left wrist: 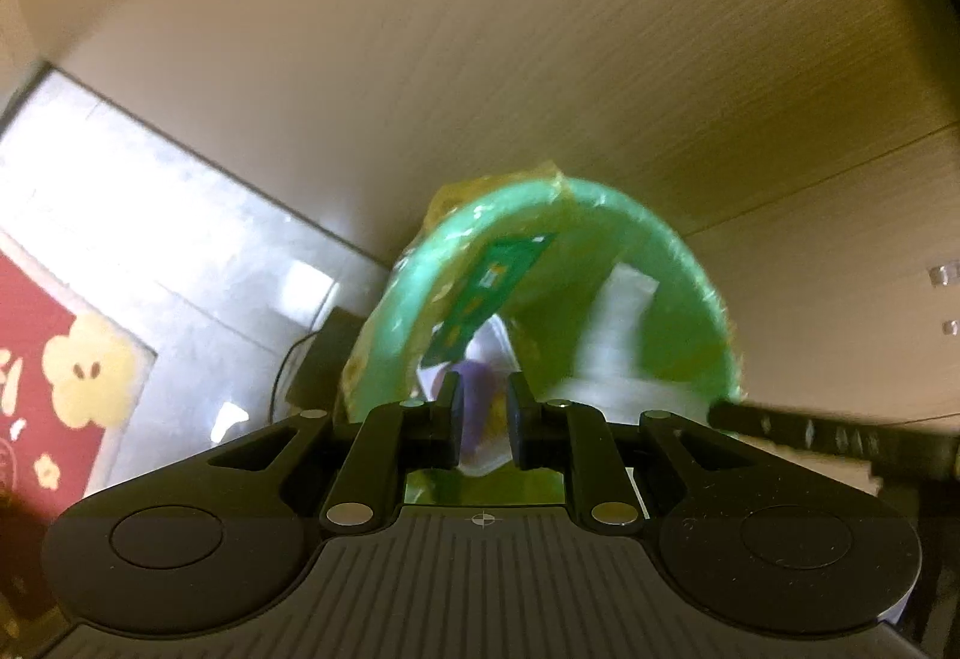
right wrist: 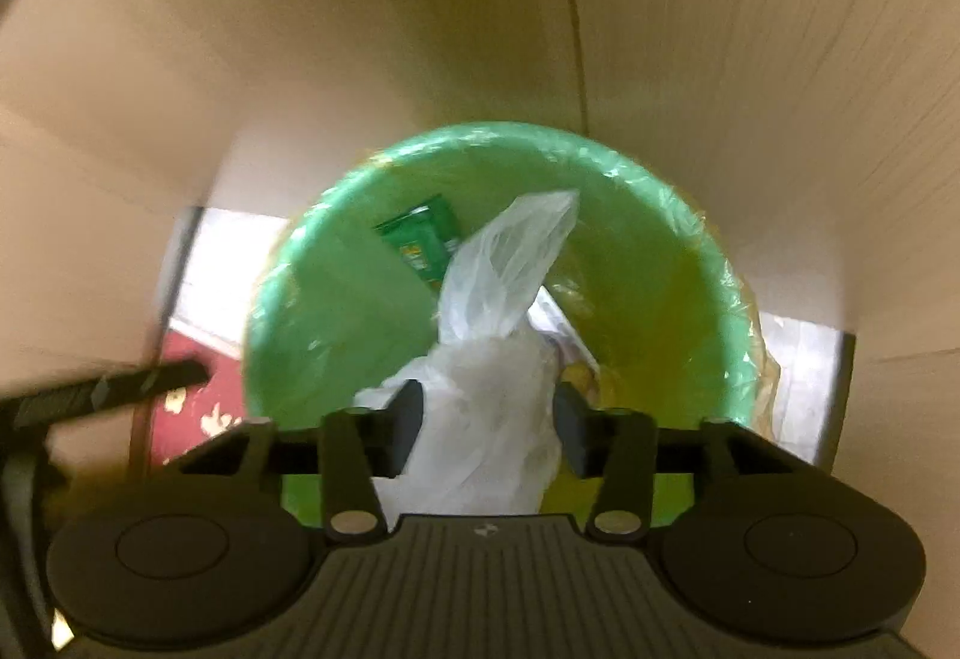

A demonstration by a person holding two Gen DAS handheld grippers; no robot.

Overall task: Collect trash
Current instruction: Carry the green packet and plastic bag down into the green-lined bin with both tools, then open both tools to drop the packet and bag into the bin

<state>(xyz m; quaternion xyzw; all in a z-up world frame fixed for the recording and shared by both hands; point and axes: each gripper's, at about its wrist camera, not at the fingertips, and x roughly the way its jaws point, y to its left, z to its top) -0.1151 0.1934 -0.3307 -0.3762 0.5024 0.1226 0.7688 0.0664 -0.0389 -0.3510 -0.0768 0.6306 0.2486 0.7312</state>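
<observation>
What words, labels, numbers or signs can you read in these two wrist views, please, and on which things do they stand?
None can be read as text.
Green packet in the green bin: pale and yellow print, too blurred to read.
Red mat: white marks at the left edge, cut off and blurred; cream flowers only.
Left gripper body: a small crosshair mark, no lettering.

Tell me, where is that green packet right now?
Inside the green bin, against its far-left inner wall, the green packet lies just left of the clear plastic bag.
</observation>
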